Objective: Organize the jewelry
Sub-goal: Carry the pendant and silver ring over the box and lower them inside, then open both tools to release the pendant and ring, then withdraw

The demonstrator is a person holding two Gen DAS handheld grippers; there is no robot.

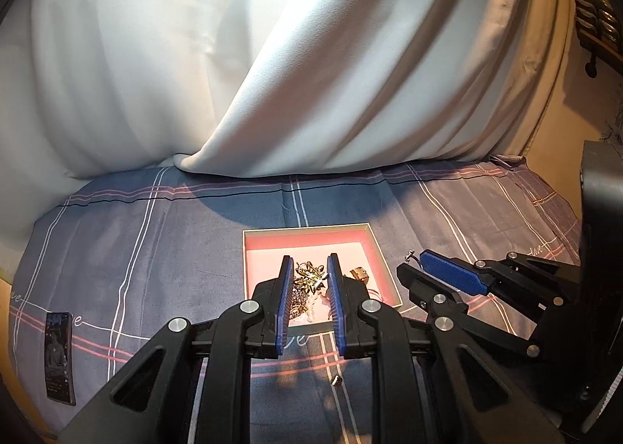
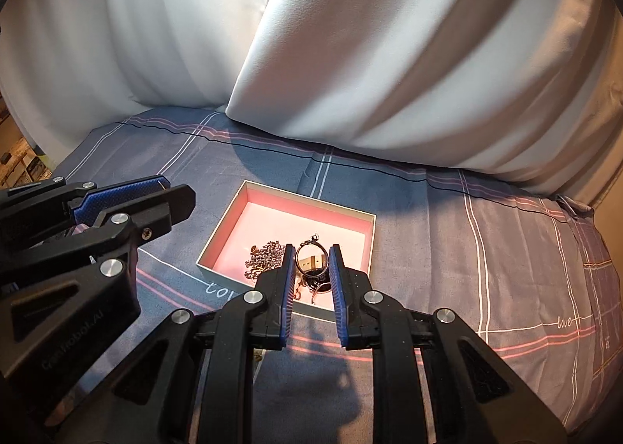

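Note:
A shallow box with a pink inside [image 1: 303,239] [image 2: 249,206] lies on the bedsheet. It holds a tangle of gold chains [image 1: 309,274] [image 2: 266,255] and a small gold clasp piece [image 1: 360,273] [image 2: 311,261]. My right gripper [image 2: 311,257] is shut on a thin metal ring [image 2: 310,259] held upright over the box's near right part; the ring's stud [image 1: 409,256] pokes out past the fingers in the left wrist view. My left gripper [image 1: 309,269] is open and empty above the box's near edge, with the chains seen between its fingers.
A small dark piece [image 1: 337,380] lies on the plaid sheet [image 1: 155,249] near my left gripper. A black phone [image 1: 59,356] lies at the near left. White pillows [image 1: 233,55] [image 2: 350,55] rise behind the box.

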